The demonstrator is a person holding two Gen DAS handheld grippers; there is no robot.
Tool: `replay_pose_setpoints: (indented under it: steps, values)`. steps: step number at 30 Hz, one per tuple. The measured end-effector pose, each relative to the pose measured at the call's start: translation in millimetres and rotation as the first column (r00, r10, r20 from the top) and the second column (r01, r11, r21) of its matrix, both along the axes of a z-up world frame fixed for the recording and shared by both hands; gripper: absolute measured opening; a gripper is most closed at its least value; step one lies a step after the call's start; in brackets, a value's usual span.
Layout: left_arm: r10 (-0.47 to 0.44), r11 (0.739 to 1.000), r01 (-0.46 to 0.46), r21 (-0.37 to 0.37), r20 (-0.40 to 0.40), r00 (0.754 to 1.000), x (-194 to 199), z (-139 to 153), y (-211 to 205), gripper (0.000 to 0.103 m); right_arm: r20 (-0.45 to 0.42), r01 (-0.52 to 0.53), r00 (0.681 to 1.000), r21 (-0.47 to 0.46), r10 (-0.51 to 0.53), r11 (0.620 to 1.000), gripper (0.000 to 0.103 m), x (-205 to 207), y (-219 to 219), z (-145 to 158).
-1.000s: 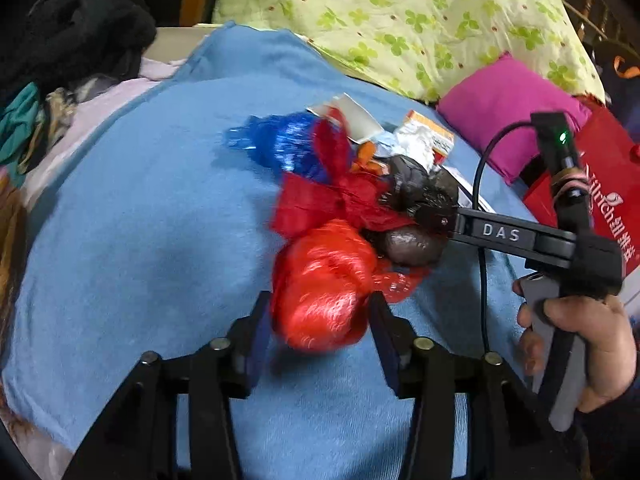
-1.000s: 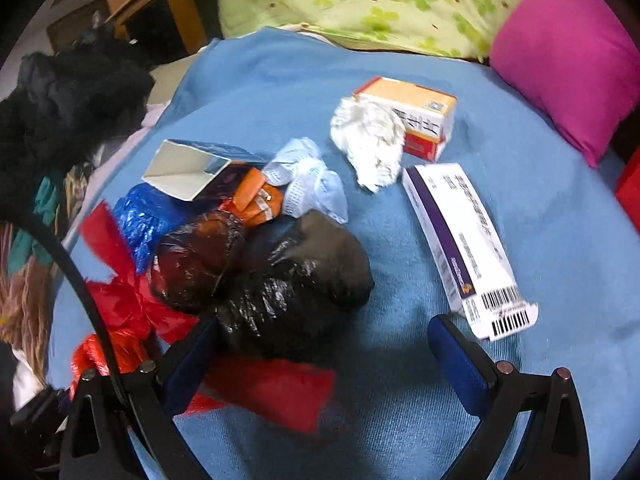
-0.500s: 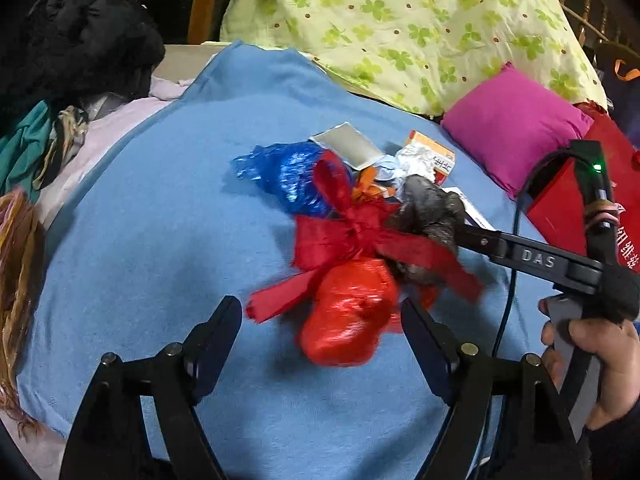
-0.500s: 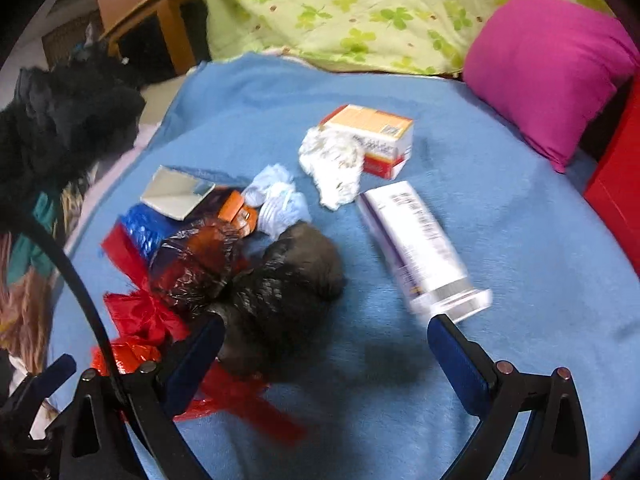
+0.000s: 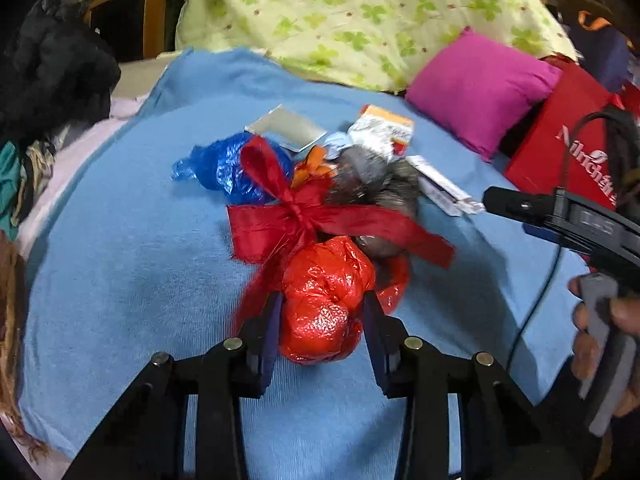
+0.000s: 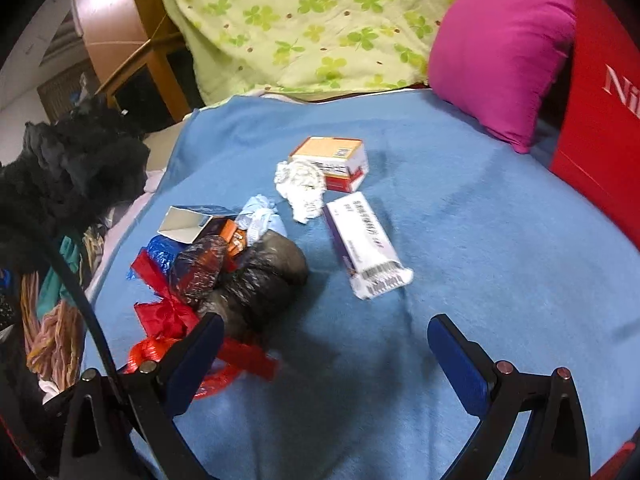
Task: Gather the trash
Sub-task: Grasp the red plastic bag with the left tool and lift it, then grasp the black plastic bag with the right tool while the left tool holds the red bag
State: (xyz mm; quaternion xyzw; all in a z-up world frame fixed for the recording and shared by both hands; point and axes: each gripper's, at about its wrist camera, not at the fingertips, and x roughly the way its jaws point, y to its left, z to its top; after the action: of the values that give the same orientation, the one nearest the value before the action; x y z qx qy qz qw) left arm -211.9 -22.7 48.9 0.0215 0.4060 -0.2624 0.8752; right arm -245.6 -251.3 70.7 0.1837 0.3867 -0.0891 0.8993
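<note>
A knotted red plastic bag [image 5: 324, 292] with long red handles lies on the blue blanket [image 5: 120, 260]. My left gripper [image 5: 321, 312] has its jaws closing, and both pads press the bag's sides. Behind it sit a black bag [image 5: 372, 184] and a blue bag [image 5: 232, 168]. In the right wrist view the red bag [image 6: 152, 354] lies by the left finger and the black bag [image 6: 260, 280] just beyond it. My right gripper [image 6: 326, 332] stands open over bare blanket with nothing between its fingers. From the left wrist view the right gripper [image 5: 504, 202] hovers at the right.
Further trash lies on the blanket: a white and purple box [image 6: 364, 244], an orange box [image 6: 332, 158], crumpled paper [image 6: 302, 184] and an open grey carton [image 6: 188, 224]. A pink pillow [image 6: 500, 52] and a red box [image 6: 600, 120] stand at the right, dark clothes [image 6: 68, 172] at the left.
My left gripper opened wide off the red bag, then closed on it again. My right gripper drew back and up from the black bag, staying open.
</note>
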Motion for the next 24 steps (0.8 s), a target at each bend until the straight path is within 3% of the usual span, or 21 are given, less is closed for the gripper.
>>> replay_pose_setpoints:
  steps: [2, 6, 10, 14, 18, 24]
  values:
    - [0.010, 0.998, -0.010, -0.054, 0.013, 1.000, -10.6, 10.5, 12.2, 0.041, 0.002, 0.011, 1.000, 0.017, -0.011, 1.000, 0.103, -6.7, -5.5, -2.4]
    - [0.114, 0.987, -0.103, -0.122, 0.091, 0.989, -15.5, 38.2, 42.7, 0.041, -0.003, 0.021, 1.000, 0.036, -0.021, 0.999, 0.103, -14.7, -10.7, -7.9]
    - [0.188, 0.977, -0.172, -0.125, 0.129, 0.974, -2.6, 49.7, 59.9, 0.041, -0.005, -0.001, 1.000, 0.063, 0.001, 0.998, 0.103, -13.5, -5.7, -9.3]
    - [0.275, 0.958, -0.260, -0.122, 0.124, 0.953, 10.9, 45.3, 79.0, 0.041, -0.008, -0.043, 0.999, 0.030, 0.043, 0.999, 0.103, -8.1, 9.9, -8.5]
    - [0.384, 0.919, -0.373, -0.126, 0.082, 0.920, 26.9, 31.5, 104.5, 0.041, -0.024, -0.101, 0.995, 0.016, 0.101, 0.995, 0.103, 0.4, 27.0, -13.7]
    - [0.438, 0.894, -0.428, -0.134, 0.059, 0.897, 42.4, 14.7, 113.1, 0.041, -0.041, -0.182, 0.983, -0.009, 0.181, 0.983, 0.103, 21.3, 63.6, -20.3]
